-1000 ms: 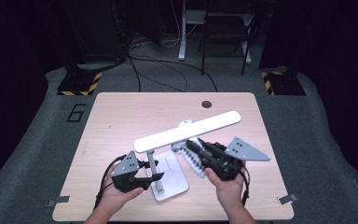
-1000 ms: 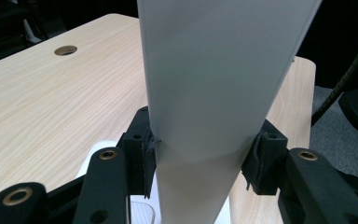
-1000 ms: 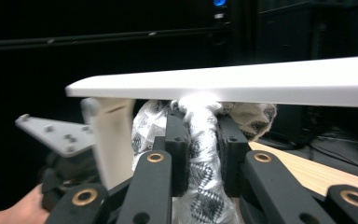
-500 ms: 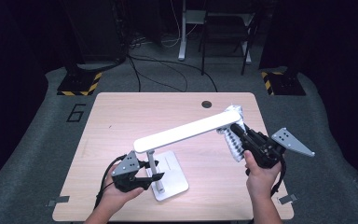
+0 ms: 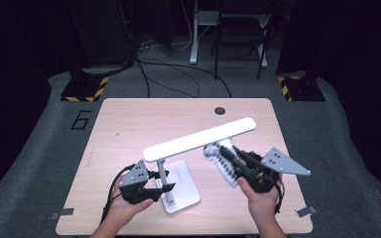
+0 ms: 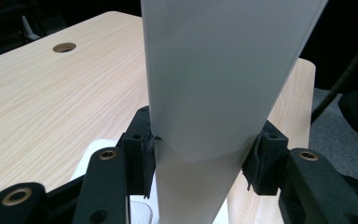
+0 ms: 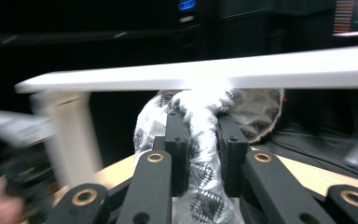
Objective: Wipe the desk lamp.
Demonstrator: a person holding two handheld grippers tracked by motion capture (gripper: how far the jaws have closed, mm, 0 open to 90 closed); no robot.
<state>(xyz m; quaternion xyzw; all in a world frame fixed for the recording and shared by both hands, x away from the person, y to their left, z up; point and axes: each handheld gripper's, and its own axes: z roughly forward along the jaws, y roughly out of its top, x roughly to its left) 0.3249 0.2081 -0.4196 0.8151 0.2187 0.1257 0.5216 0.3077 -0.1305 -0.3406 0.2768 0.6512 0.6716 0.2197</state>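
Observation:
A white desk lamp stands at the front of the wooden table [image 5: 129, 124], its flat base [image 5: 186, 193] under a long bar head [image 5: 198, 139]. My left gripper [image 5: 161, 186] is shut on the lamp's upright post [image 6: 205, 93], with a pad pressed against each side. In my right gripper [image 5: 223, 159] is a crumpled black-and-white patterned cloth [image 5: 217, 151], and the jaws are shut on it. The cloth touches the underside of the bar head right of its middle. From the right gripper view the cloth [image 7: 200, 116] bulges up against the lamp head [image 7: 214, 72], and the post [image 7: 72, 130] is blurred at the left.
A round cable hole [image 5: 220, 110] sits near the table's far edge. On the grey floor are a painted "6" [image 5: 81, 120], two black-and-yellow striped feet [image 5: 84, 91], and cables beyond the table. The far half of the table is bare wood.
My right gripper carried the cloth out to the right end of the lamp head, then back left along its underside. The left gripper stayed put on the post.

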